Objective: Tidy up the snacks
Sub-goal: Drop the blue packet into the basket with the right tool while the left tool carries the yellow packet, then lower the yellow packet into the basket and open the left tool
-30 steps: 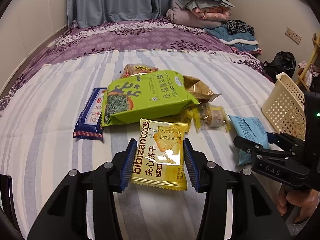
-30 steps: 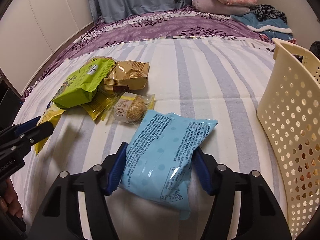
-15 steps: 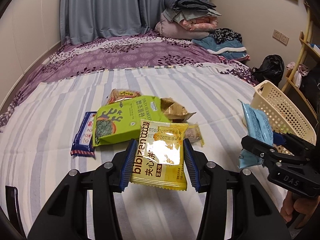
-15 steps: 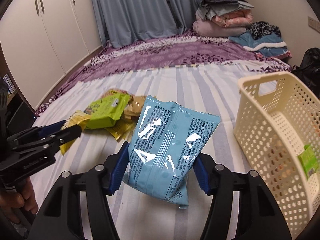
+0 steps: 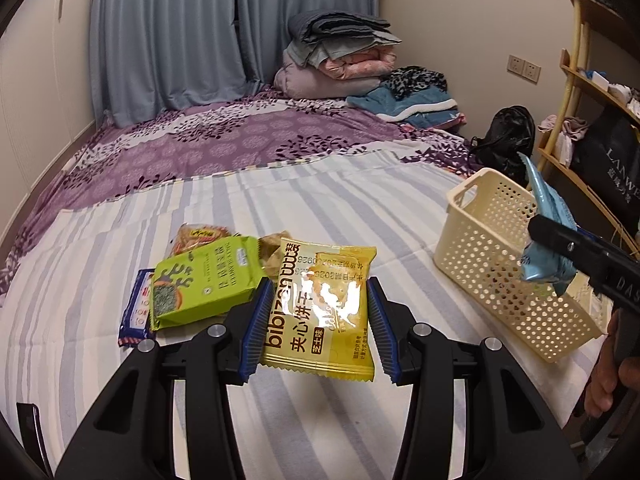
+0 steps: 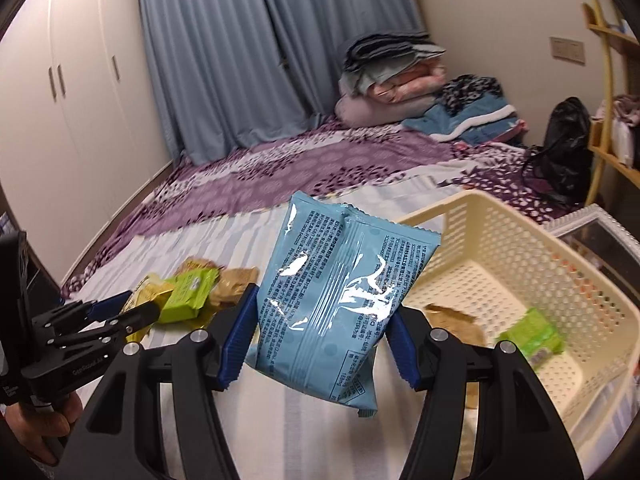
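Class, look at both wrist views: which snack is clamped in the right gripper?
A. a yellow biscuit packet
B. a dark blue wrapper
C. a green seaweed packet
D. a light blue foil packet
D: the right gripper pinches the light blue foil packet between its blue pads, beside the cream perforated plastic basket.

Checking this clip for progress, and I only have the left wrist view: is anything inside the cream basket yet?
Observer: Yes. The right wrist view looks down into the cream basket: a green packet and a brown packet lie on its floor.
Operator: I see the blue packet only edge-on. How is it gripped?
Observer: The right tool is shut on the blue packet, with the pads on its two side edges and its printed back with the centre seam facing the camera.
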`<state>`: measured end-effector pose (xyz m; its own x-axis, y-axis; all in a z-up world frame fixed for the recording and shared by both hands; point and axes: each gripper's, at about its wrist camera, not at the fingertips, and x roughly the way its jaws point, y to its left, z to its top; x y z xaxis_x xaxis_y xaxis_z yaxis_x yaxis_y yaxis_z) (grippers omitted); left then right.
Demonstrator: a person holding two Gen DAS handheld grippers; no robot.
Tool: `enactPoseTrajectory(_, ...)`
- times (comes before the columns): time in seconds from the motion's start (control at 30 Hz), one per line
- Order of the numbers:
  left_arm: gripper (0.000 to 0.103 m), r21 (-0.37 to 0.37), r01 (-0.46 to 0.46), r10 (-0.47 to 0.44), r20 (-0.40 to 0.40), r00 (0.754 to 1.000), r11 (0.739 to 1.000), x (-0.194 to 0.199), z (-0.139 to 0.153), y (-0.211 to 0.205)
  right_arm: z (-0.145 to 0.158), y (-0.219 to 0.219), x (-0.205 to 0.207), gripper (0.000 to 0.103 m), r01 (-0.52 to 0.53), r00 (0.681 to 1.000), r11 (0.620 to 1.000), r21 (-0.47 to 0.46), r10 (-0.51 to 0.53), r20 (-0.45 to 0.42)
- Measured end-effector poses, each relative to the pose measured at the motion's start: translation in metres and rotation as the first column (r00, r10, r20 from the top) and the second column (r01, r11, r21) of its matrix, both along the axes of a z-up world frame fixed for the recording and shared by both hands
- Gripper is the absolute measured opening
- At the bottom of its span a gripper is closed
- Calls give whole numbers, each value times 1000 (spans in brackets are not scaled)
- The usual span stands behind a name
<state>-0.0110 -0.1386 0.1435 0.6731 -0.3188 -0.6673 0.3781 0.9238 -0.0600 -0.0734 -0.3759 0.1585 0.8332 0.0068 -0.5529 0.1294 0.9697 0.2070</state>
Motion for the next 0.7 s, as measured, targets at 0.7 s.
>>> enactPoseTrajectory(0.7,48,24,172,-172,37,984,985,-13,14,-84,-11,-104,-56,77,262,965,965,17,-262,-5)
